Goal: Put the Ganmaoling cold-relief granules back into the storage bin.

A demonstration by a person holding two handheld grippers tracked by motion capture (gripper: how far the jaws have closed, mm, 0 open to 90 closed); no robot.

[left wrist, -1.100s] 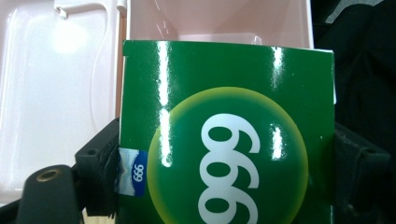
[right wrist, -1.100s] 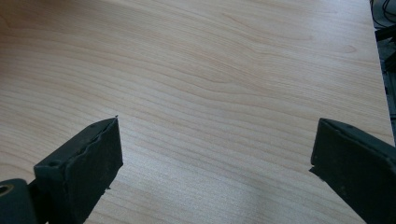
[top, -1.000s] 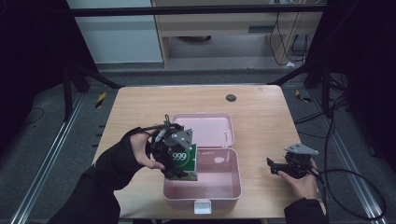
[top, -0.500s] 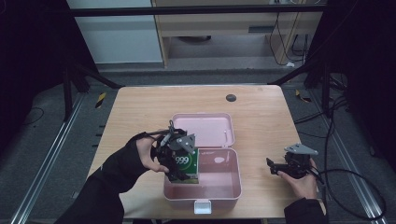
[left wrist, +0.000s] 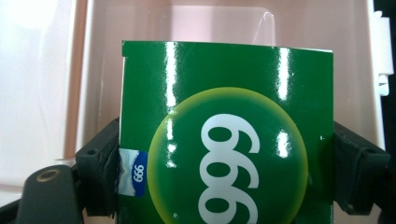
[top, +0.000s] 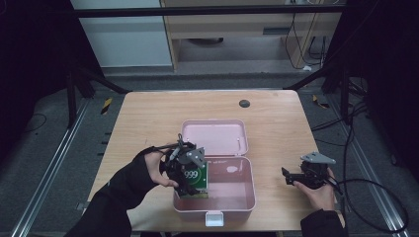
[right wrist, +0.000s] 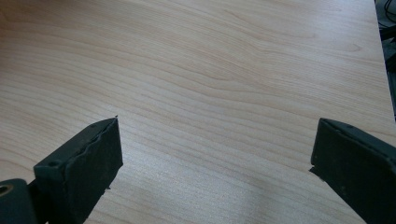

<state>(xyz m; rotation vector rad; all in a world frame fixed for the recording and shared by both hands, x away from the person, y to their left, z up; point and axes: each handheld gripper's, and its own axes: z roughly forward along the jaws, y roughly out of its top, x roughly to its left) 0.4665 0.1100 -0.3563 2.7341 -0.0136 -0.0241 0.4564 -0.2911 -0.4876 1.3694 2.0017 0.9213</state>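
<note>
Lower now, the green box [top: 194,178] in the left gripper [top: 184,165], clamped between its jaws, stands at the pink case's [top: 247,200] left wall; right gripper [top: 291,177] gapes empty over bare table [top: 148,118].

Green box [left wrist: 226,140] bottom cut by frame edge; small dark object [top: 244,103] on table unidentifiable.

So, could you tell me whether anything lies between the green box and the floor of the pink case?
Nothing visible does: the green box, clamped in the left tool, hangs over the pink case's bare left side.
</note>
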